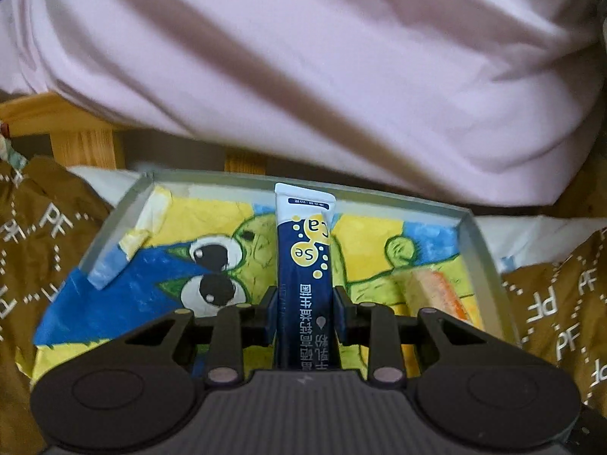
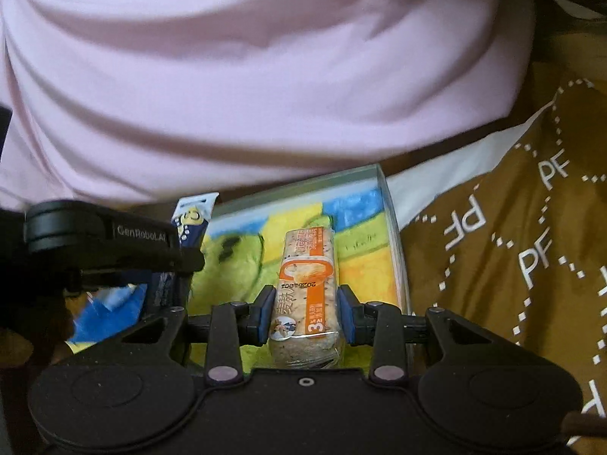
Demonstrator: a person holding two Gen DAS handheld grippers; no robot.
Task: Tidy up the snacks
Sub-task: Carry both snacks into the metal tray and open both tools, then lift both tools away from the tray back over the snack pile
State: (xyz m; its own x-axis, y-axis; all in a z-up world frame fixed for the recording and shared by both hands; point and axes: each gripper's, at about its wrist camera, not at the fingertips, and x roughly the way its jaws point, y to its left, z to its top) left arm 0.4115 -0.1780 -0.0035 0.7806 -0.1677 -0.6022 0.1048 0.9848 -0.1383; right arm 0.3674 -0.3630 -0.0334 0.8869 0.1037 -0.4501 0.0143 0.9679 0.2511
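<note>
My left gripper [image 1: 304, 313] is shut on a dark blue sachet stick [image 1: 304, 261] with yellow dots, held over a shallow grey tray [image 1: 478, 242] lined with a yellow, blue and green cartoon drawing. My right gripper [image 2: 306, 316] is shut on an orange and beige snack bar [image 2: 306, 276] in clear wrap, over the right side of the same tray [image 2: 390, 212]. The snack bar also shows in the left wrist view [image 1: 436, 295]. The left gripper and the sachet [image 2: 191, 223] appear at the left of the right wrist view.
A brown cloth with white "PF" print [image 2: 531, 265] lies under and around the tray. A person's pink shirt [image 1: 303, 76] fills the space just beyond the tray. A pale wooden frame [image 1: 76, 129] stands at the far left.
</note>
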